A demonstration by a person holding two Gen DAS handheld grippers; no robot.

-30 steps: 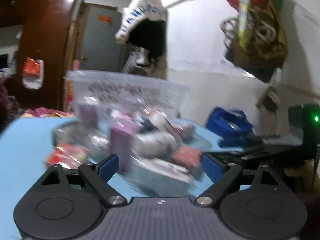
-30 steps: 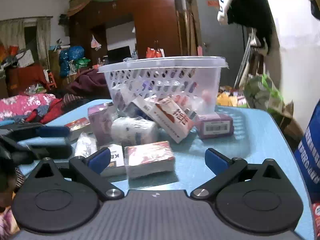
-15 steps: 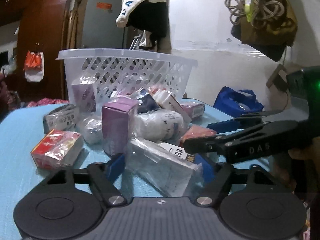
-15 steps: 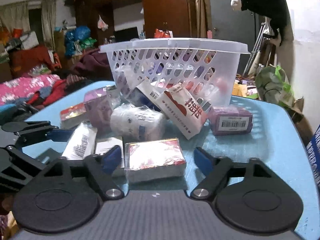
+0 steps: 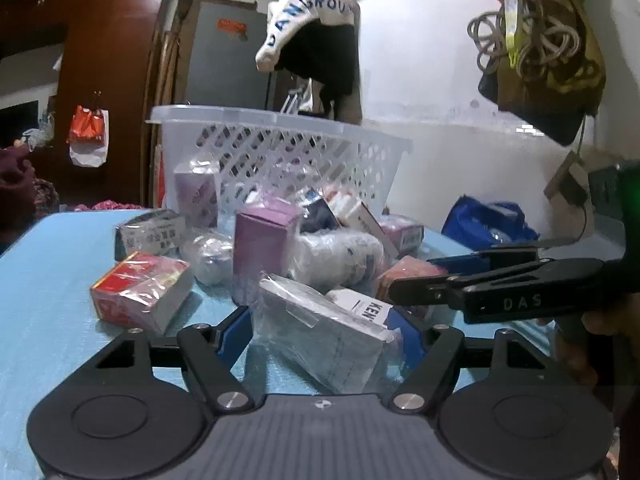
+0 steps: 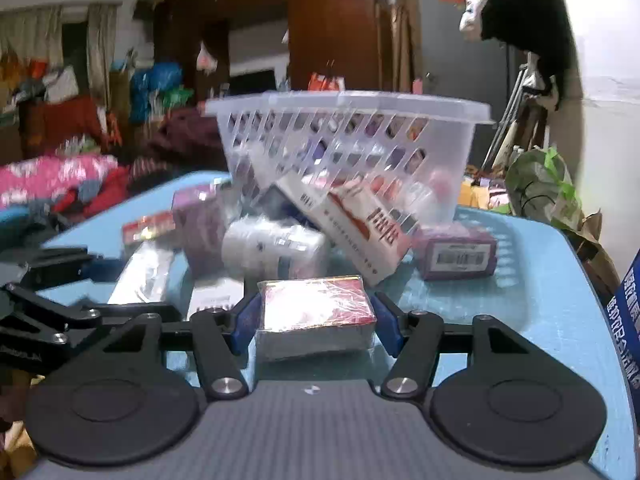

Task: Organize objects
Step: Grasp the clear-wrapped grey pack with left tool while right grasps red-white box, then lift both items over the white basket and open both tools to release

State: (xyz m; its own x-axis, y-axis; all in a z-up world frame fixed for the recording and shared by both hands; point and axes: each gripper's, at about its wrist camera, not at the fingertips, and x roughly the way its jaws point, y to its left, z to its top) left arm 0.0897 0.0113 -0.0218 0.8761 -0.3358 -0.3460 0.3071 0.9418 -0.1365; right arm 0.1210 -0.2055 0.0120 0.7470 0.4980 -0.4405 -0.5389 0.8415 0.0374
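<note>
Several wrapped boxes and packs lie heaped on a blue table [image 5: 48, 280] in front of a clear plastic basket [image 5: 280, 120]. My left gripper [image 5: 324, 328] has a white box in clear wrap [image 5: 320, 344] between its blue pads; the jaws are closing and the pads touch the wrap. My right gripper [image 6: 316, 314] is closing on a red-topped wrapped box [image 6: 316, 308], with both pads against its sides. In the left wrist view the right gripper [image 5: 412, 276] reaches in from the right around that red box [image 5: 408, 272].
An upright purple box [image 5: 262, 248], a white roll [image 5: 340, 256] and another red box [image 5: 140, 292] crowd the heap. A white-and-red carton [image 6: 360, 228] leans on the basket [image 6: 348, 104], a purple barcode box [image 6: 456, 252] beside it. A blue bag [image 5: 488, 224] lies to the right.
Both grippers have narrowed from wide open onto their boxes. The left view has steadied from a blur, with the white wrapped box now between its pads.
</note>
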